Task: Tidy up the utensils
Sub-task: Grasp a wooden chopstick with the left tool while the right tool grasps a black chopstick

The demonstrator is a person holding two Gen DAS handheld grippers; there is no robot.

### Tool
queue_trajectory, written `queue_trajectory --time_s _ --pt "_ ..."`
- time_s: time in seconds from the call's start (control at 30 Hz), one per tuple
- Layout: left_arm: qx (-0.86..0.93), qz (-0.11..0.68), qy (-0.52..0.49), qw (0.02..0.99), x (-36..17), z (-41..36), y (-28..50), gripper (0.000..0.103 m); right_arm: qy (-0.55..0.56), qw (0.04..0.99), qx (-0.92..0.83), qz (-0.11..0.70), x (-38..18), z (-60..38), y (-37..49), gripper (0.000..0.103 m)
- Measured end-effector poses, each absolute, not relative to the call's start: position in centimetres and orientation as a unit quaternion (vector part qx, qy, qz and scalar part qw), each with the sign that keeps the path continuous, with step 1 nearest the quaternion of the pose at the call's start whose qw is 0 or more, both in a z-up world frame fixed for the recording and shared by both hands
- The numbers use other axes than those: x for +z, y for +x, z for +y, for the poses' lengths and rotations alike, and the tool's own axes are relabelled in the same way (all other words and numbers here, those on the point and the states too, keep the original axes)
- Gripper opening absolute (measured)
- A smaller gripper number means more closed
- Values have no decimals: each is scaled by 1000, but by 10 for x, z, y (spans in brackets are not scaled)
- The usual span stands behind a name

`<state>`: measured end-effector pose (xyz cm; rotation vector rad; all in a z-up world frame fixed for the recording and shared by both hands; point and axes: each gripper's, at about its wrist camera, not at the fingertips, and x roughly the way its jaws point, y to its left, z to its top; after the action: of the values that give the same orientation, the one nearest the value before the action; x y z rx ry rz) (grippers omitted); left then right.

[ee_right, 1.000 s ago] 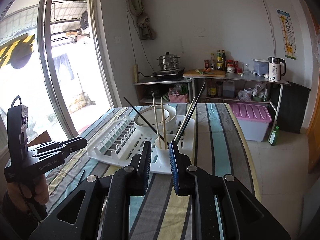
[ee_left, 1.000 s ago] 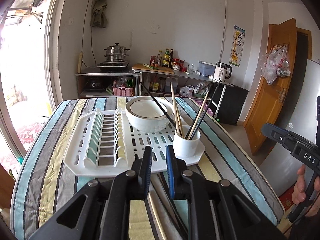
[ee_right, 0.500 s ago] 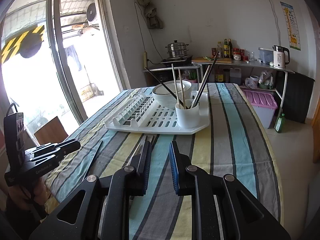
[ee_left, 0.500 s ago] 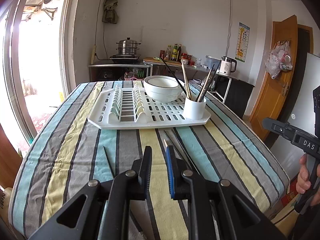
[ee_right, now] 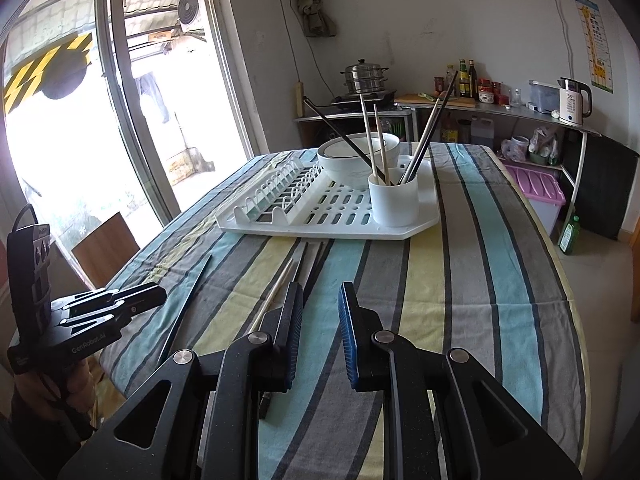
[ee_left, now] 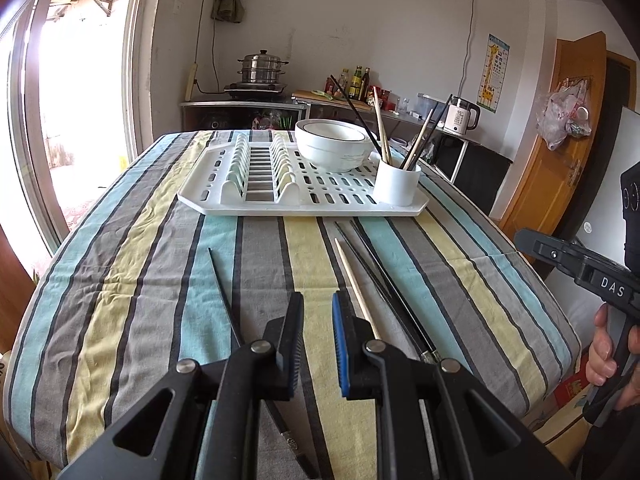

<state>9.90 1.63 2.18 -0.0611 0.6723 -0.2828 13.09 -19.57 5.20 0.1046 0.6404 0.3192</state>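
Several loose chopsticks lie on the striped tablecloth: a single black chopstick [ee_left: 224, 292] [ee_right: 188, 300], a wooden chopstick [ee_left: 356, 284] [ee_right: 276, 292] and a black pair [ee_left: 384, 280] [ee_right: 308, 264]. Behind them a white cup [ee_left: 396, 188] [ee_right: 394, 202] holding several chopsticks stands on the white dish rack [ee_left: 208, 200] [ee_right: 424, 228], beside a white bowl [ee_left: 332, 152] [ee_right: 344, 168]. My left gripper [ee_left: 317, 300] [ee_right: 156, 296] hovers over the near cloth between the black and wooden chopsticks. Its jaws are slightly apart and empty. My right gripper [ee_right: 320, 292] [ee_left: 524, 238] hangs just right of the loose chopsticks, also narrowly open and empty.
The table's near and right edges drop off close to both grippers. A person's hand [ee_left: 608, 348] holds the right gripper's handle. Beyond the table are a counter with a steamer pot [ee_left: 262, 66] and kettle [ee_right: 574, 100], a pink-lidded box [ee_right: 536, 192] and a large window on the left.
Both grippers have drawn back from the rack and sunk toward the near cloth. The loose chopsticks on the cloth have come fully into view. The jaw gaps look unchanged.
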Motion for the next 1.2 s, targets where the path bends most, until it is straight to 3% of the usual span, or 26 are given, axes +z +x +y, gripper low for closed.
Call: queue_trajectory --time_s 1.0,1.07,1.2 --pt "-126 438 -9 890 -30 -54 217 19 49 922 160 348 30 -191 194 19" --pt "-121 436 -3 892 -31 -55 217 10 47 921 161 351 29 -190 200 19" --pt "-121 437 -13 891 -31 -47 219 6 46 917 167 360 26 -185 213 19"
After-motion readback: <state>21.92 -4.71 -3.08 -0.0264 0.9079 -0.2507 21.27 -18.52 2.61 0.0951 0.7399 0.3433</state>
